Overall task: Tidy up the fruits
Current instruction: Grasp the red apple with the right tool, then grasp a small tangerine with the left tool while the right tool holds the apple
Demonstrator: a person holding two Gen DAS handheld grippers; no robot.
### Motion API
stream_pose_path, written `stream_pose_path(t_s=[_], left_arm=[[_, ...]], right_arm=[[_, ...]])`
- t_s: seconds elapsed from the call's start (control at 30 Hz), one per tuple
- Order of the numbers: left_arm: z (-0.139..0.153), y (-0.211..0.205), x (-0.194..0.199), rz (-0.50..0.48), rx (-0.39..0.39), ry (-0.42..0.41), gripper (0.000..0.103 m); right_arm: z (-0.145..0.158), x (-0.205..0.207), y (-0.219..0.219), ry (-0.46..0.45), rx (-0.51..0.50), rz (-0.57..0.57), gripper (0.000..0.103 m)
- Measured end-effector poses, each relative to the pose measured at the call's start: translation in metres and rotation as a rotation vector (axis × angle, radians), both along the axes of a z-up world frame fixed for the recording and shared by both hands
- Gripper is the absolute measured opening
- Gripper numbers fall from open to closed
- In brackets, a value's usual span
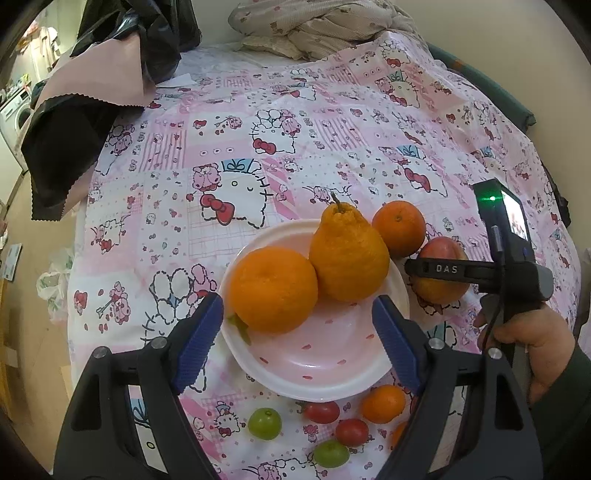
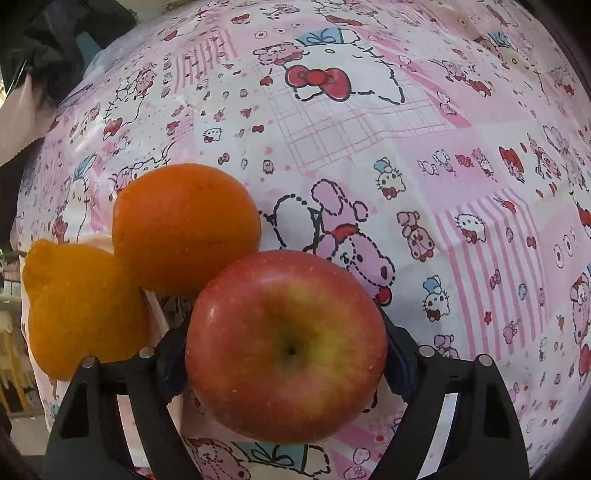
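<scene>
A white-and-pink plate (image 1: 317, 380) on the cartoon-print cloth holds a large orange (image 1: 273, 288) and a bumpy pear-shaped citrus (image 1: 347, 254). My left gripper (image 1: 297, 332) hovers open over the plate, with nothing between its blue pads. Right of the plate lie a smaller orange (image 1: 399, 227) and a red apple (image 1: 443, 291). My right gripper (image 2: 286, 350) points down around the apple (image 2: 286, 343), its pads against both sides, and the apple rests on the cloth. The smaller orange (image 2: 184, 229) and the bumpy citrus (image 2: 81, 306) sit just left of it.
Near the front edge lie a small tangerine (image 1: 382, 402), two red tomatoes (image 1: 321, 411), and two green fruits (image 1: 264, 422). A black bag with pink cloth (image 1: 110, 74) and a crumpled blanket (image 1: 314, 29) lie at the back. A hand (image 1: 532, 339) holds the right gripper.
</scene>
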State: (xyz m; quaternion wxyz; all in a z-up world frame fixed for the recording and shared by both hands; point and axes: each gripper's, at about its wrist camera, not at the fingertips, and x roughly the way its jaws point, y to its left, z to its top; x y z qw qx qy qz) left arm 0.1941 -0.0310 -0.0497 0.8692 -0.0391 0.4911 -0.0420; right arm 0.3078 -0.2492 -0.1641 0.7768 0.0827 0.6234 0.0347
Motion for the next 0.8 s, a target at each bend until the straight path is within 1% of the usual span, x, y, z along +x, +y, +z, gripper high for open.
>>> stream_pose_path(t_s=[0.07, 0.17, 0.27, 0.37, 0.43, 0.5, 0.53, 0.67, 0.73, 0.8], left_arm=[[0.0, 0.0, 0.0, -0.002, 0.0, -0.001, 0.08], [0.0, 0.0, 0.0, -0.008, -0.001, 0.001, 0.08], [0.002, -0.004, 0.004, -0.012, -0.006, 0.018, 0.08], [0.007, -0.013, 0.015, -0.016, -0.016, 0.041, 0.08], [0.012, -0.022, 0.025, -0.026, -0.02, 0.052, 0.08], [0.017, -0.037, 0.038, -0.036, -0.012, 0.053, 0.08], [0.019, -0.045, 0.045, -0.04, -0.012, 0.052, 0.08], [0.011, -0.078, 0.074, -0.069, -0.004, 0.11, 0.08], [0.0, -0.099, 0.089, -0.083, -0.007, 0.154, 0.08], [-0.009, -0.114, 0.096, -0.093, 0.01, 0.169, 0.08]], right_arm=[[0.002, -0.004, -0.006, 0.004, 0.02, -0.006, 0.086], [0.01, -0.017, -0.025, 0.002, 0.064, -0.048, 0.086], [0.029, -0.034, -0.046, -0.014, 0.101, -0.097, 0.086], [0.057, -0.05, -0.069, -0.037, 0.138, -0.133, 0.086], [0.082, -0.065, -0.086, -0.094, 0.164, -0.159, 0.086], [0.1, -0.079, -0.102, -0.135, 0.197, -0.2, 0.086], [0.104, -0.084, -0.108, -0.146, 0.218, -0.22, 0.086], [0.107, -0.088, -0.122, -0.162, 0.253, -0.27, 0.086], [0.103, -0.085, -0.124, -0.156, 0.268, -0.282, 0.086], [0.099, -0.083, -0.126, -0.149, 0.281, -0.287, 0.086]])
